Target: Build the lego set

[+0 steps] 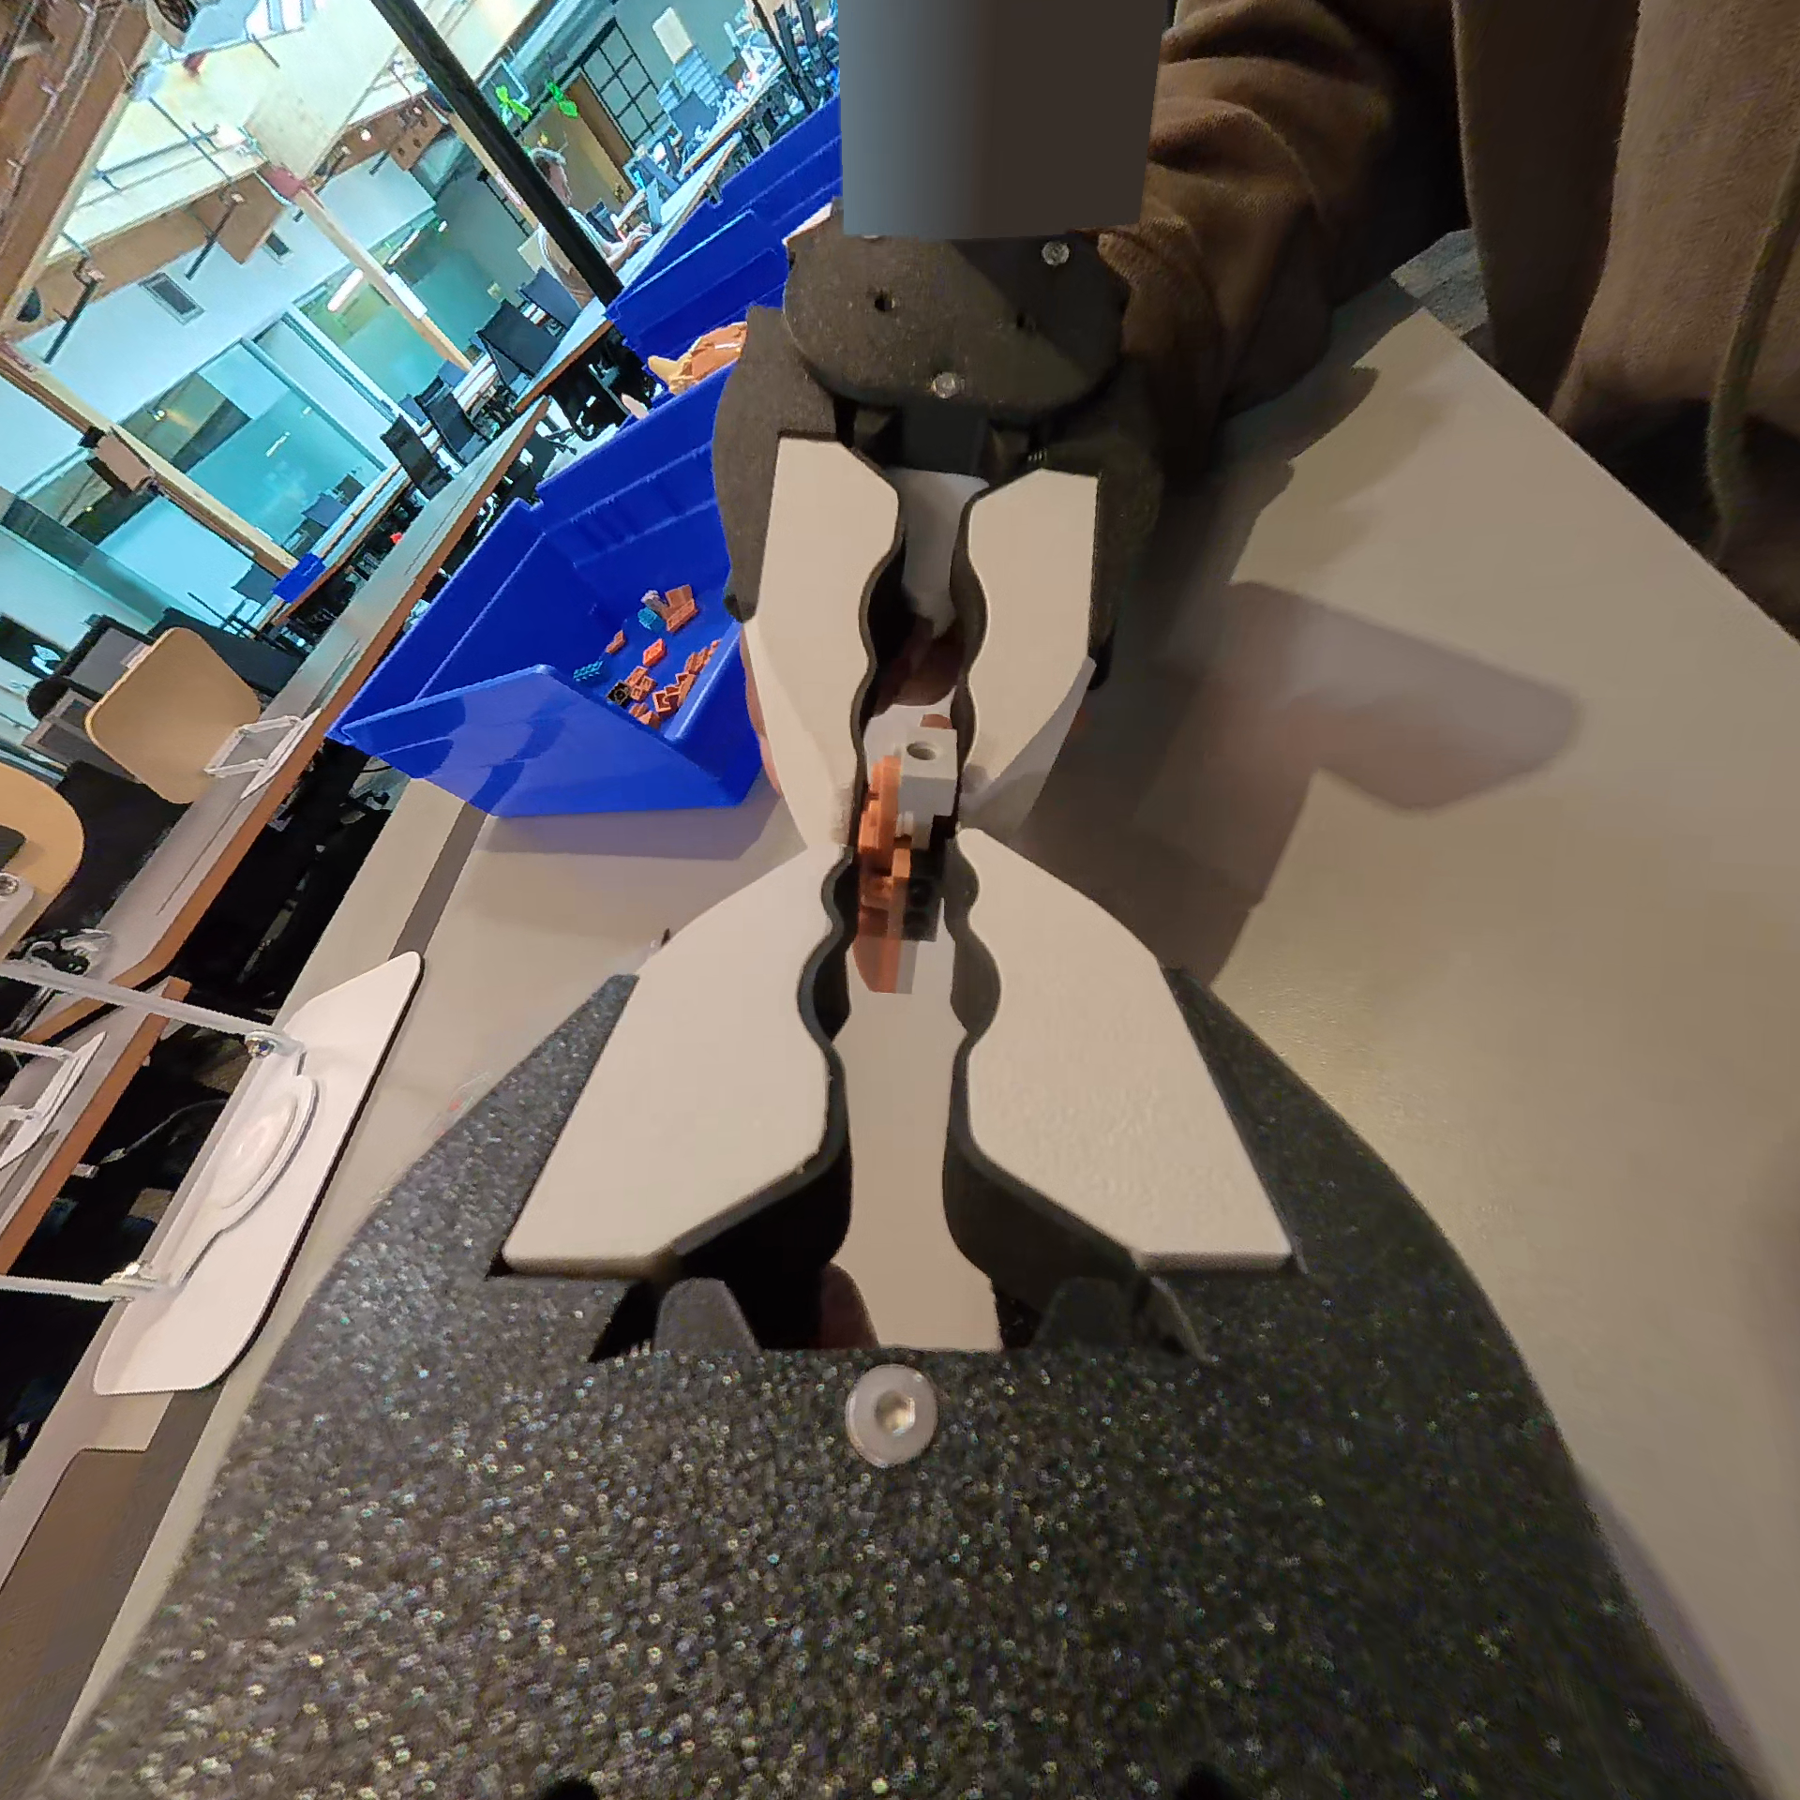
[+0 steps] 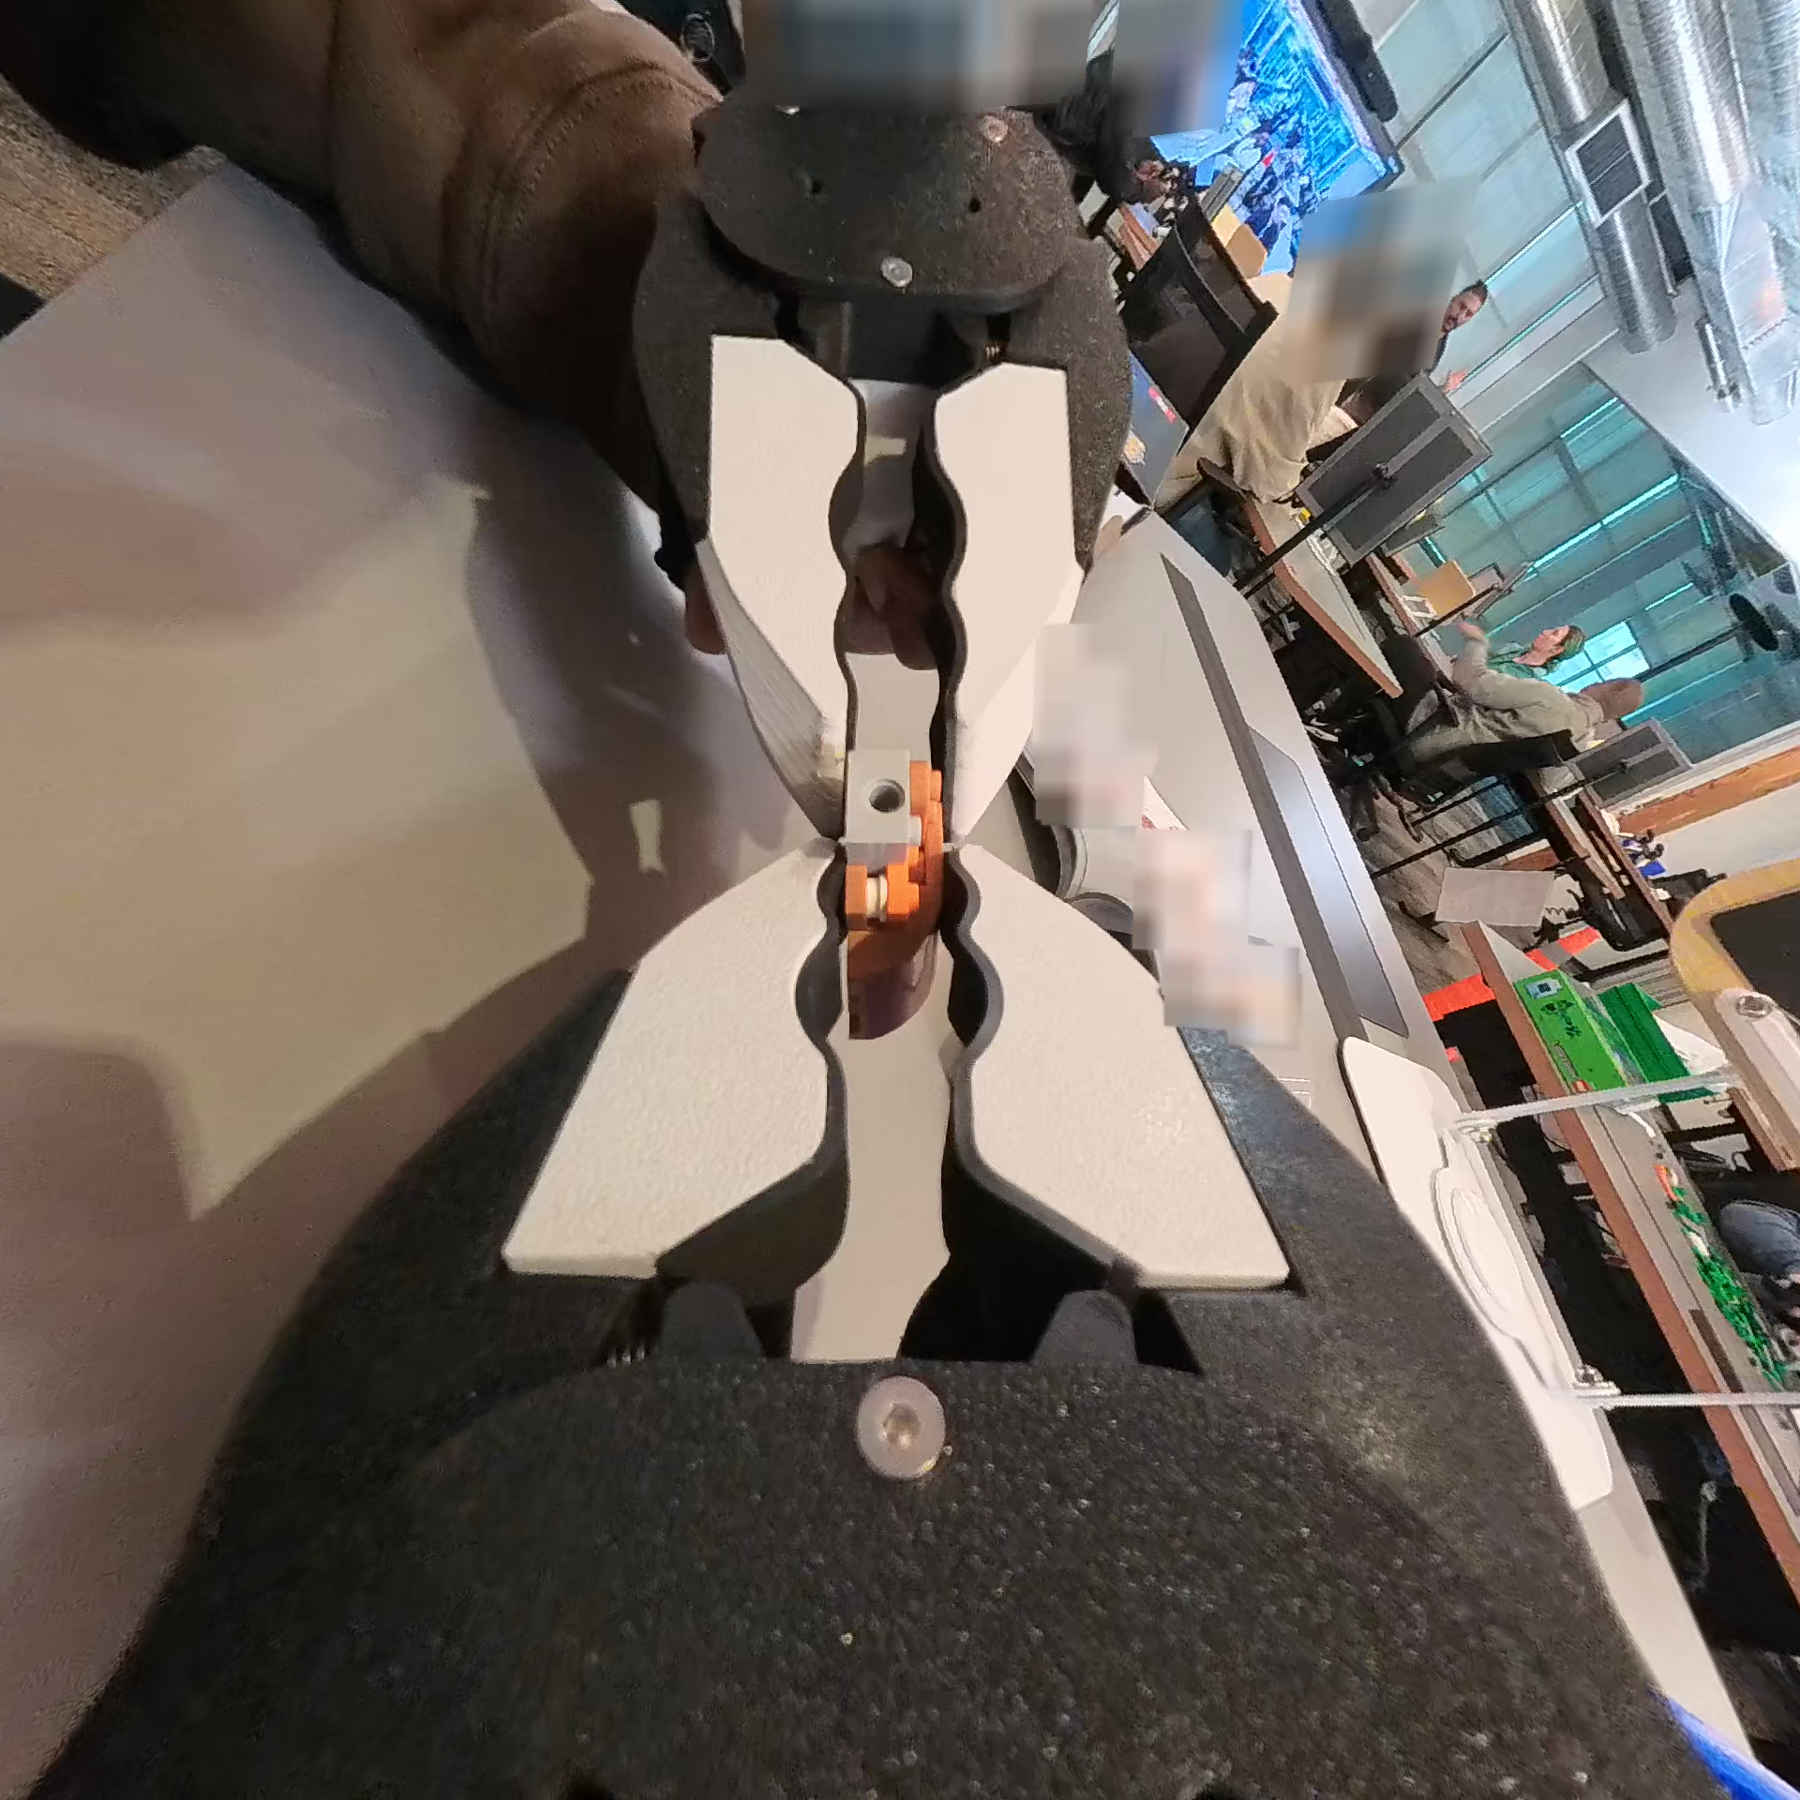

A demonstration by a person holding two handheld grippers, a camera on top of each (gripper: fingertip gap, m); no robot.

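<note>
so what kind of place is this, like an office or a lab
Probably a shared workshop or lab space: long worktables, blue parts bins holding loose bricks, and other people seated at desks beside glass walls.

A pale grey counter (image 1: 1461, 604) fills the right of the left wrist view, with a white plate on a clear acrylic stand (image 1: 263, 1159) at its left edge. Farther back stand long wooden desks (image 1: 409, 545), dark chairs and a wall of glass panels (image 1: 243, 390) — a seated person shows in the distance. In the right wrist view a wall screen (image 2: 1276, 117) glows blue at the top, people sit at desks (image 2: 1529, 701) on the right, and a green box (image 2: 1578, 1023) lies on a wooden bench — another clear stand (image 2: 1597, 1110) just beside it.
</note>
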